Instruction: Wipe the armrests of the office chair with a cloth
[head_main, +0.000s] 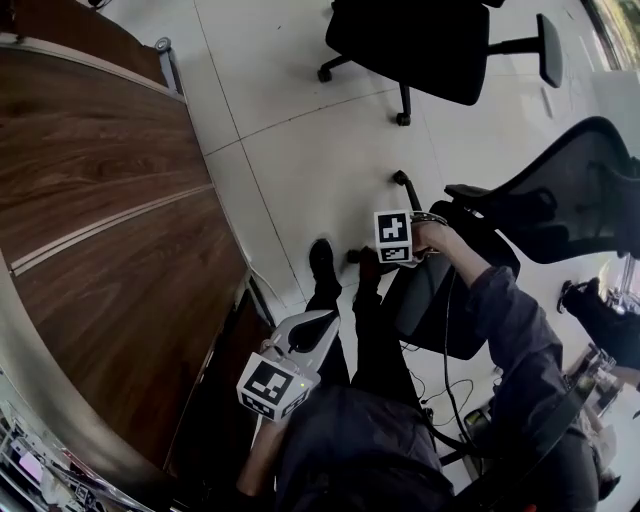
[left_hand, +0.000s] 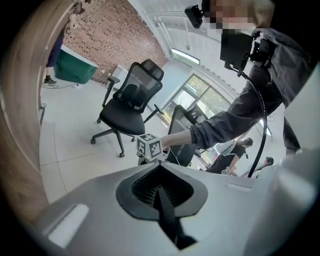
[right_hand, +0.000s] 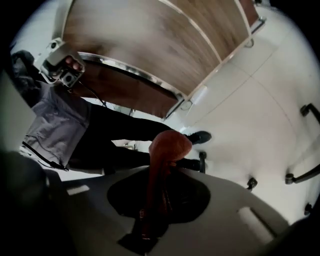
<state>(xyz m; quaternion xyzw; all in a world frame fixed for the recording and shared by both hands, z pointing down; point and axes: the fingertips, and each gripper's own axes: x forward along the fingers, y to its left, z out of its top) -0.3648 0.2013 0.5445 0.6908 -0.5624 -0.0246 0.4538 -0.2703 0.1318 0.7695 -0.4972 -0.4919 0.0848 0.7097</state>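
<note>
An orange-brown cloth (right_hand: 167, 147) is pinched between the jaws of my right gripper (right_hand: 162, 170) and stands up out of them. In the head view the right gripper (head_main: 395, 240) hangs over the floor, just left of a black mesh-back office chair (head_main: 580, 190); its jaws are hidden under the marker cube. The chair's dark armrest (head_main: 475, 193) lies a little right of and above the gripper, apart from it. My left gripper (head_main: 320, 325) is held low near the person's legs. Its jaws (left_hand: 160, 192) are shut with nothing between them.
A long wooden desk (head_main: 90, 200) fills the left side. A second black office chair (head_main: 430, 40) stands on the white tiled floor further off, and is also seen from the left gripper (left_hand: 131, 100). The person's black shoes (head_main: 322, 262) stand beside the desk. Cables (head_main: 450, 390) lie under the near chair.
</note>
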